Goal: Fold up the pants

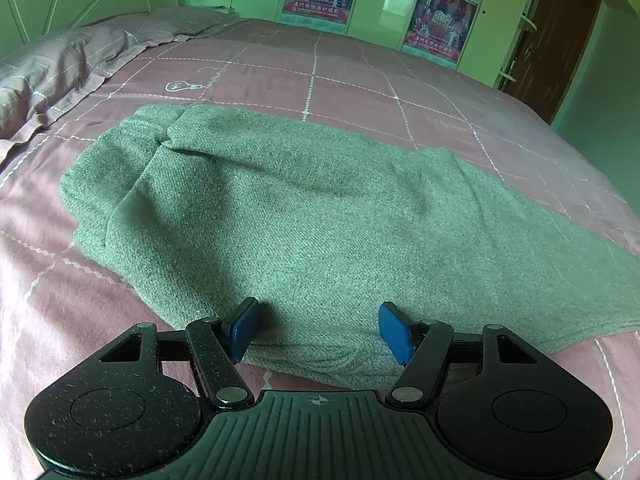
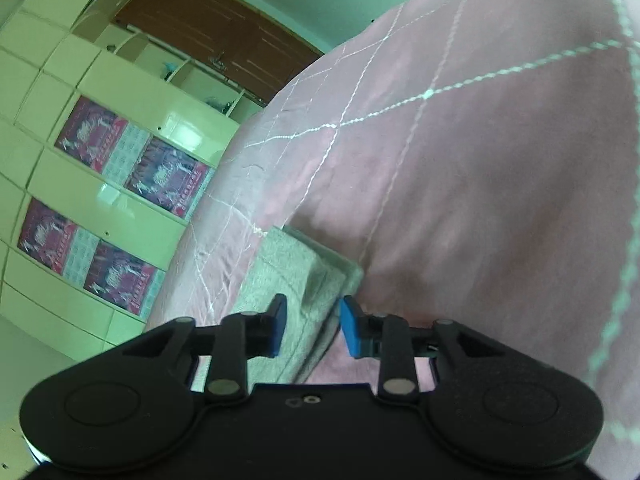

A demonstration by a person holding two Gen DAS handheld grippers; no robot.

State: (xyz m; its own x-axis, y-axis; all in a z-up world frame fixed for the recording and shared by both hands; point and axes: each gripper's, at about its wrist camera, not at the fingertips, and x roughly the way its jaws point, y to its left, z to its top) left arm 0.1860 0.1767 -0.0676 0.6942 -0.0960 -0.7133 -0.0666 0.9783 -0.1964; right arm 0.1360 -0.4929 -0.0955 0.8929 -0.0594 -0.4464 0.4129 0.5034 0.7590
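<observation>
Pants under both tongs, long axis running rightward across the bed

Left tongs point(image 1: 320, 330) stand apart over the pants' point(image 1: 304, 216) near edge; right tongs point(image 2: 313, 326) are narrowly apart astride the cloth, pads not pressing. Beyond lies the bed point(image 1: 360, 80).

Left gripper point(image 1: 320, 330) spread wide over grey pants point(image 1: 304, 216) on bed point(image 1: 360, 80).

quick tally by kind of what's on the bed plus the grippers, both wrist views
Grey pants: 1
Pillows: 1 clearly seen
Grippers: 2, left gripper and right gripper
Total: 4, all over the pink bedspread
</observation>
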